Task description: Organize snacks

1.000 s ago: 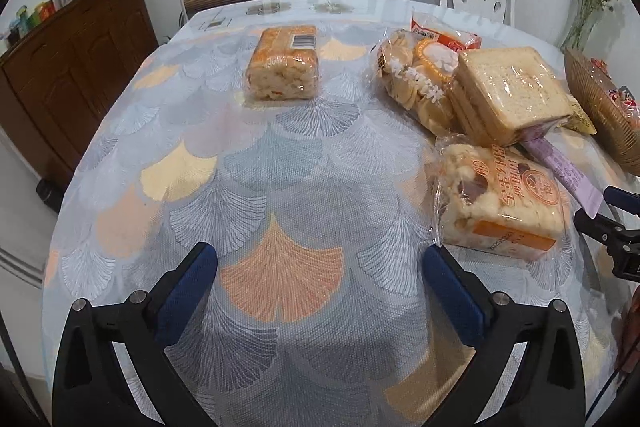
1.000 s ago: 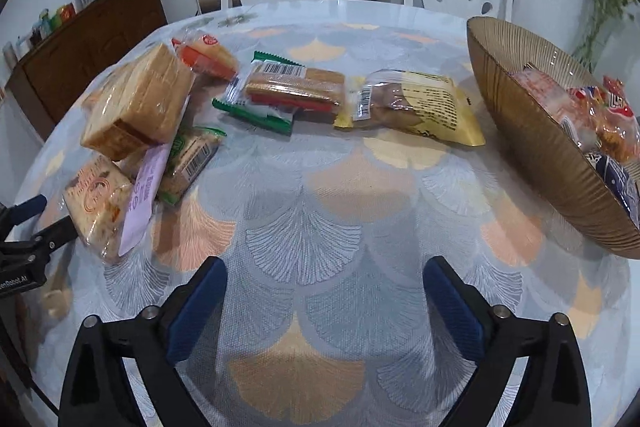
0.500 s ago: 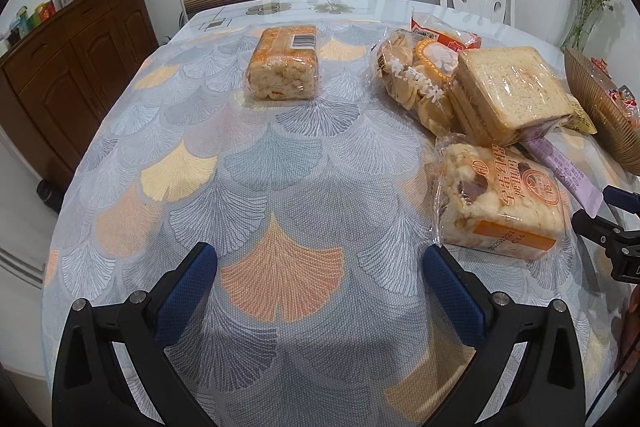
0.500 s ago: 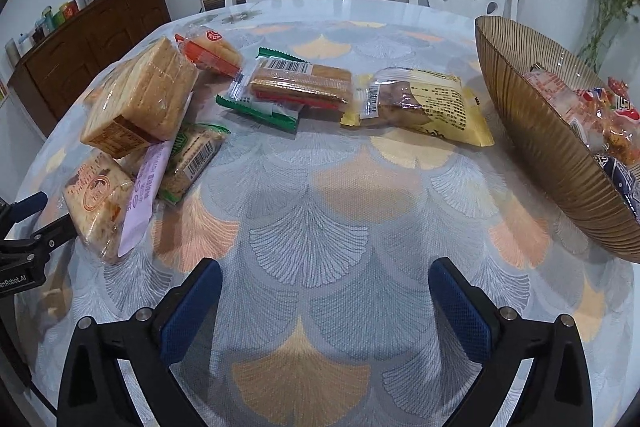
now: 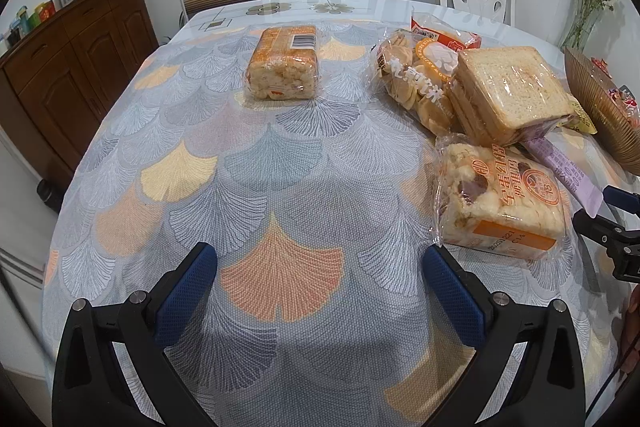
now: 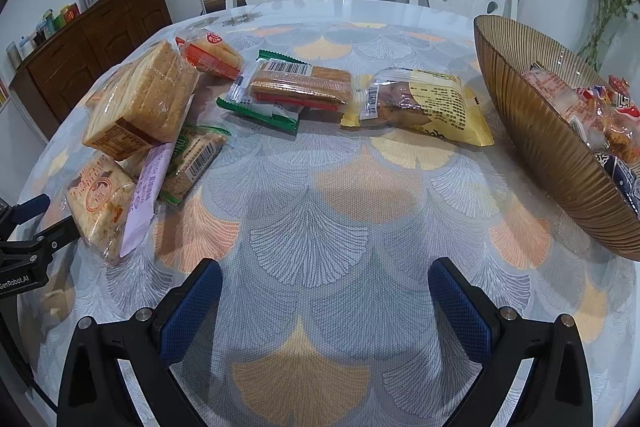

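Left tongs [image 5: 320, 267] and right tongs [image 6: 325, 279] hover spread wide and empty over the table [image 5: 280, 187]; sliced bread [image 6: 140, 107] leans on packets; ribbed bowl [image 6: 540, 131] holds snacks.

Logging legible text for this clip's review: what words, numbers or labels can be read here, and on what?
"GenRobot.AI": on the left gripper body, seen in the right wrist view.
"20251221 C14": orange band of the rice-cake pack.
Chinese print on that pack, the biscuit bag, the purple wrapper and the yellow packet: not reliably readable.
Barcode digits: too small.
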Demonstrator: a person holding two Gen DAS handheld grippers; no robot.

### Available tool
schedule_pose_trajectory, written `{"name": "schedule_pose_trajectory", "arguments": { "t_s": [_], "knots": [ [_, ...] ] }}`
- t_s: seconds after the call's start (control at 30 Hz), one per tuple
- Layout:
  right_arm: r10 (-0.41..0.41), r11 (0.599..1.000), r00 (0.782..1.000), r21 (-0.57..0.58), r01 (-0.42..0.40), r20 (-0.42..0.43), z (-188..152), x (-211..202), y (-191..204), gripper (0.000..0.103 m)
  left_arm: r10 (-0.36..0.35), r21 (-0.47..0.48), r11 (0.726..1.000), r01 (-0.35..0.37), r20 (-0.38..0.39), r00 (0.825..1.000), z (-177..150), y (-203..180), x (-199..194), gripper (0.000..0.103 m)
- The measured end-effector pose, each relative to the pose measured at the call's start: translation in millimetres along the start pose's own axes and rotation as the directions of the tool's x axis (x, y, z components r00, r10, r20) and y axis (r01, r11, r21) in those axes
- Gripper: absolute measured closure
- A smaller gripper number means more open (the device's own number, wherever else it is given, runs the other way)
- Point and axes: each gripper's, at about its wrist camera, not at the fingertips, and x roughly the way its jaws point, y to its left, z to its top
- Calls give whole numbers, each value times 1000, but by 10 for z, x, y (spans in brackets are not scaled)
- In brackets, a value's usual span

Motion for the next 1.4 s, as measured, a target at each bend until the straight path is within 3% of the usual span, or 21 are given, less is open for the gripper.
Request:
{"name": "schedule_pose_trajectory", "arguments": {
  "t_s": [1.4],
  "knots": [
    [-10,1000,1000,-10,10,-5,-31,-11,20,0,-1,0,1000,1,1,1000,2,5,2,0]
  ]
}}
